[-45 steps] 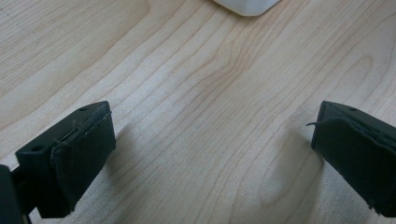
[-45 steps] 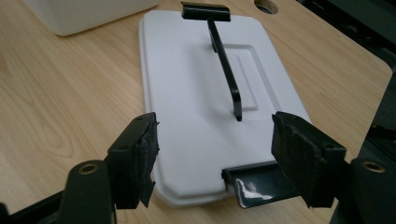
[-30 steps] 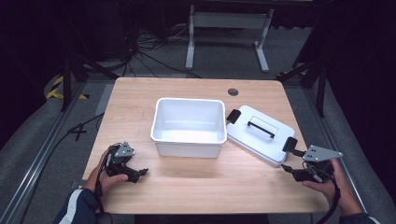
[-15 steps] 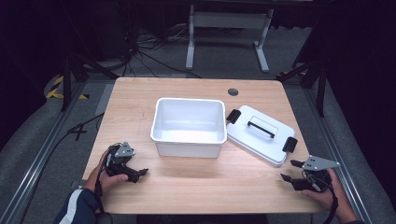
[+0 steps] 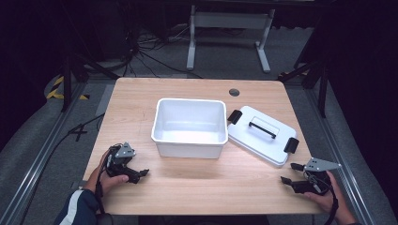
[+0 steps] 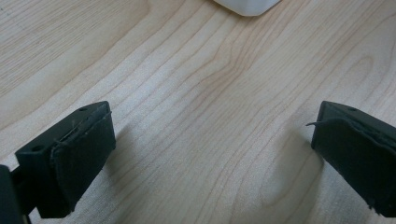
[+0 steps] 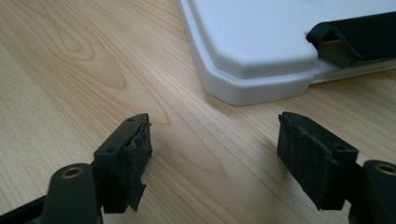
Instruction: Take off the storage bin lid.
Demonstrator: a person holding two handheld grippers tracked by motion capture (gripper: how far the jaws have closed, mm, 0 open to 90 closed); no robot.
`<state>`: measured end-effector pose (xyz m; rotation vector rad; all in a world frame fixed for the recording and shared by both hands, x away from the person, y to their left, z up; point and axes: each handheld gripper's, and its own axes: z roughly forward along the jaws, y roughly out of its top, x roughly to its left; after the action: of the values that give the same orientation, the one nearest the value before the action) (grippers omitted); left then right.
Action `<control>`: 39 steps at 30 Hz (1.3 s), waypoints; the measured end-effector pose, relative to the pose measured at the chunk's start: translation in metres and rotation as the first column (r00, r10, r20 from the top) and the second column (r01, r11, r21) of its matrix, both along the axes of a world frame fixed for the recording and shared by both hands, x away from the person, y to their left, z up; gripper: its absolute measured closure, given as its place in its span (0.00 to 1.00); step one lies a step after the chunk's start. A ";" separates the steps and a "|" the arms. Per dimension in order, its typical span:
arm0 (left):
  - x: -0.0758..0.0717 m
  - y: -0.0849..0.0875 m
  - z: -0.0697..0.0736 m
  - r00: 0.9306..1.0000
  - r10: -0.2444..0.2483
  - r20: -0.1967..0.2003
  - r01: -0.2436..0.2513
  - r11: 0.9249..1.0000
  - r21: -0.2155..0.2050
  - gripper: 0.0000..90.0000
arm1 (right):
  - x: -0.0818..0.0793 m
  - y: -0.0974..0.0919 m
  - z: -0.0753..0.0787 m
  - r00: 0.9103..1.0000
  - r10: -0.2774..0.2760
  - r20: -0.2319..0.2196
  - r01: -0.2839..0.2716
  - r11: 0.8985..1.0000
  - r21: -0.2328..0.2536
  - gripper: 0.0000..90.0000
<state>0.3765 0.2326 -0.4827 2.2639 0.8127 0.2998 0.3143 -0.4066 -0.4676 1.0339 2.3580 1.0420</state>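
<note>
The white lid (image 5: 262, 135) is lying flat on the wooden table (image 5: 141, 98), just to the right of the open white bin (image 5: 190, 126) and touching or almost touching its right wall, with its black handle (image 5: 262, 130) facing up and a black latch (image 5: 291, 145) folded at each short end. In the right gripper view its near corner (image 7: 243, 91) is sitting just ahead of the jaws, with one latch (image 7: 355, 39) showing behind it. The right gripper (image 5: 293, 174) is resting low by the table's front right corner, its jaws having just been opening, with nothing between them but bare wood. The left gripper (image 5: 136, 174) is lying released near the front left, jaws spread wide over empty table, a corner of the bin (image 6: 247, 7) peeking in at the top of its view. The work in hand is probably getting that lid onto the bin, and the risks are mostly coming from how the lid is lying. Gripping its thin, smooth rim at one corner is likely to let it pivot or slip out. Going in low could push the lid against the bin and shove both across the table. Lowering it skewed could leave one edge riding the rim, and a loose latch could be getting trapped under it.
</note>
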 end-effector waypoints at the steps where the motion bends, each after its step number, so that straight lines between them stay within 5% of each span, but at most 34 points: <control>1: 0.000 0.000 0.000 1.000 -0.002 0.002 0.002 1.000 0.002 0.00 | 0.000 0.000 0.000 1.000 0.000 0.000 0.000 1.000 0.000 0.29; 39: 0.000 0.000 0.000 1.000 0.008 -0.002 -0.008 1.000 -0.005 0.00 | -0.001 0.000 0.000 0.998 -0.055 -0.009 0.055 0.998 -0.010 0.21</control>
<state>0.3768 0.2324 -0.4830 2.2574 0.8233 0.2989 0.3136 -0.4062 -0.4677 1.0955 2.3260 1.0073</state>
